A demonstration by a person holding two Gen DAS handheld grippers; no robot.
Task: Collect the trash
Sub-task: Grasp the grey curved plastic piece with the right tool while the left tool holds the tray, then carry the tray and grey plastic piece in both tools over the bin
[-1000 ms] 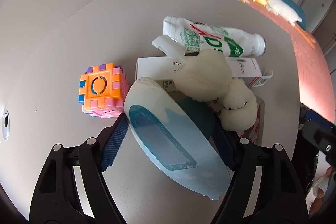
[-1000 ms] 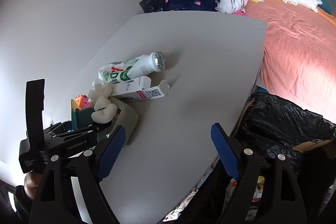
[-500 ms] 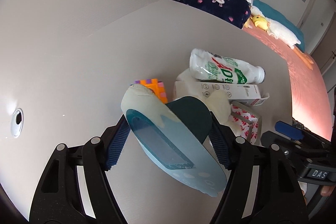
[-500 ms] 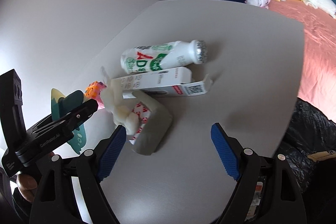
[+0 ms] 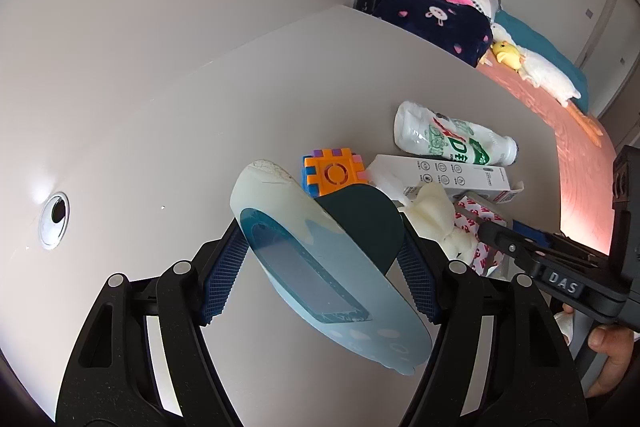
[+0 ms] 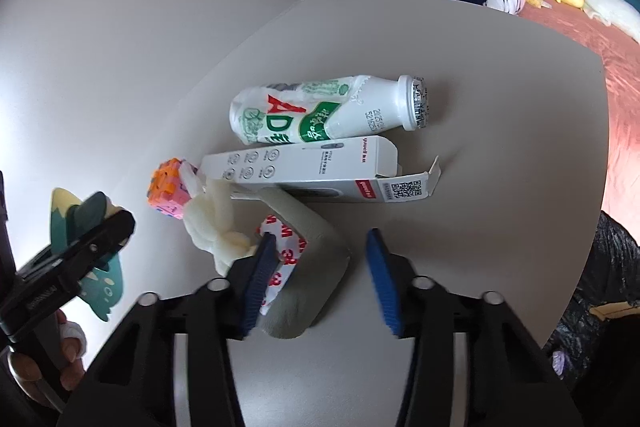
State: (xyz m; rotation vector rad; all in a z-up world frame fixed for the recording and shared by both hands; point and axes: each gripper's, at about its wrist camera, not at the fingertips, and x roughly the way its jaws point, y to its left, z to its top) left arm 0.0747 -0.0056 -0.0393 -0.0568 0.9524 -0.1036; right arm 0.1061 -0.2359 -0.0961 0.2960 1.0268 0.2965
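Since a second ago the right gripper [image 6: 318, 269] has neared the grey wrapper [image 6: 316, 267] at lower centre, jaws just closing around it, pads apparently not yet pressing. Left gripper [image 5: 320, 267] pinches a blue packet [image 5: 320, 267]. Next: finish the pinch, lift off the bench [image 6: 500, 147].

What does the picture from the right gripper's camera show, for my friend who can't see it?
The right gripper, its jaws just closing, straddles a grey sleeve with a red-and-white wrapper on the grey table. Behind lie a white carton and milk bottle. On the left, the left gripper holds a teal packet.
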